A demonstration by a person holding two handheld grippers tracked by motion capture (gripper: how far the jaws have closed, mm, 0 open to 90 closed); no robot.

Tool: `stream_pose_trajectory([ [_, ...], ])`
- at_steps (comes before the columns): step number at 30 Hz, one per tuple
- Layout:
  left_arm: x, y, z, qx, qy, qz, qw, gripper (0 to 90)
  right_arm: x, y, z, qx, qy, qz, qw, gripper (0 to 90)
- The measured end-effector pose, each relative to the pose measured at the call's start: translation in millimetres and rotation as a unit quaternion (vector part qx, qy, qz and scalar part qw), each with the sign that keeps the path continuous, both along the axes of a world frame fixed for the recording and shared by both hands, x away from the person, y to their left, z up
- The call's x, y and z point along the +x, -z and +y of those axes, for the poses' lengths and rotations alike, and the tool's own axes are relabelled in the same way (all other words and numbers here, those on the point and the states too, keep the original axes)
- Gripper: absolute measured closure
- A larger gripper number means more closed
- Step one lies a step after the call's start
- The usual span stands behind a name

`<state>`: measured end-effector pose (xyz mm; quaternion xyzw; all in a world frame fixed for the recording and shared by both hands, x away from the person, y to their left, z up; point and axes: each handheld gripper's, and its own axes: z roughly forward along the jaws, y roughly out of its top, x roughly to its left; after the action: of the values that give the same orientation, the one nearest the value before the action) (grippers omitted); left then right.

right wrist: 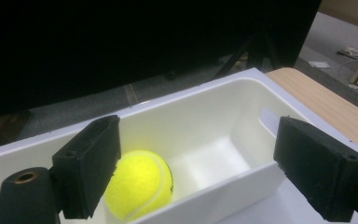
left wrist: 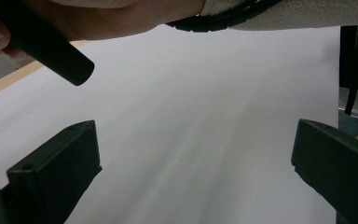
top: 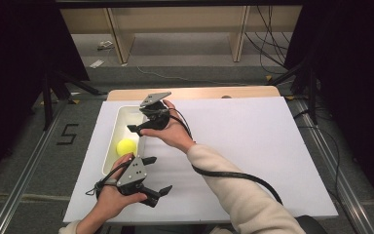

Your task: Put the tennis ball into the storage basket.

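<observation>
- The left gripper (top: 158, 174) sits at about 7 o'clock in the high view, gripped by the left hand (top: 111, 195), jaws spread wide and aimed toward 3 o'clock.
- The right gripper (top: 135, 134) is held near centre by the right hand (top: 168, 129), the sleeved forearm (top: 243, 195) stretching from 5 o'clock, jaws apart, aimed toward 8 o'clock.

Right gripper (top: 137, 127): black body, grey three-cornered top plate, thick black cable along a cream sleeve (top: 238, 192). Left gripper (top: 159, 176): black, grey screw-dotted plate, thin black cable at the near end. Jaws are blocky, matt black, each with a small hole.
</observation>
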<state>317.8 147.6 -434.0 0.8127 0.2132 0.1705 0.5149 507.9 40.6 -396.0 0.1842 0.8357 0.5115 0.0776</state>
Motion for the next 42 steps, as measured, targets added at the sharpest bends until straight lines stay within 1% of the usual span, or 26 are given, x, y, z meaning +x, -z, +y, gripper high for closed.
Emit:
stream_pose_trajectory([
  [12,0.2,0.2,0.0,-0.001,-0.001,0.000,1.0000,0.5,-3.9,-5.1,-20.5,0.005,0.010,-0.009,0.9999,15.4],
  [16,0.2,0.3,-0.2,0.000,0.000,0.001,1.0000,0.5,-5.3,-5.0,-27.4,0.009,0.025,-0.016,0.9995,15.4],
  [18,0.1,0.4,-0.3,0.000,0.000,0.001,1.0000,0.5,-5.8,-4.4,-30.5,0.009,0.036,-0.028,0.9989,15.4],
  [21,0.3,0.4,-0.4,0.000,0.000,0.001,1.0000,0.5,-6.1,-4.0,-36.0,0.011,0.040,-0.028,0.9988,15.3],
  [22,0.3,0.4,-0.4,0.000,0.000,0.001,1.0000,0.4,-5.7,-3.5,-37.5,0.011,0.042,-0.033,0.9985,15.3],
  [23,0.3,0.4,-0.5,0.000,0.000,0.001,1.0000,0.5,-6.0,-3.6,-39.2,0.009,0.044,-0.029,0.9986,15.3],
  [24,0.2,0.5,-0.5,0.000,0.000,0.001,1.0000,0.5,-5.5,-3.0,-40.5,0.010,0.045,-0.033,0.9984,15.3],
  [30,0.5,0.4,-0.1,0.000,0.000,0.001,1.0000,0.5,-6.3,-1.2,-49.0,0.015,0.049,-0.029,0.9983,15.3],
  [33,0.5,0.6,-0.4,0.000,0.000,0.002,1.0000,0.5,-6.5,-0.8,-52.9,0.011,0.050,-0.032,0.9982,15.3],
  [35,0.4,0.5,-0.5,0.000,0.000,0.002,1.0000,0.5,-6.7,-1.5,-55.5,0.008,0.051,-0.032,0.9981,15.4],
  [37,0.5,0.6,-0.6,0.000,0.000,0.002,1.0000,0.5,-6.5,-2.3,-57.1,0.014,0.054,-0.032,0.9979,15.3],
  [38,0.5,0.6,-0.6,0.000,0.000,0.002,1.0000,0.4,-6.6,-3.1,-58.2,0.013,0.056,-0.028,0.9980,15.3],
  [42,0.5,0.5,-0.3,0.000,-0.001,0.001,1.0000,0.5,-7.5,-4.0,-61.3,0.014,0.062,-0.028,0.9976,15.4],
])
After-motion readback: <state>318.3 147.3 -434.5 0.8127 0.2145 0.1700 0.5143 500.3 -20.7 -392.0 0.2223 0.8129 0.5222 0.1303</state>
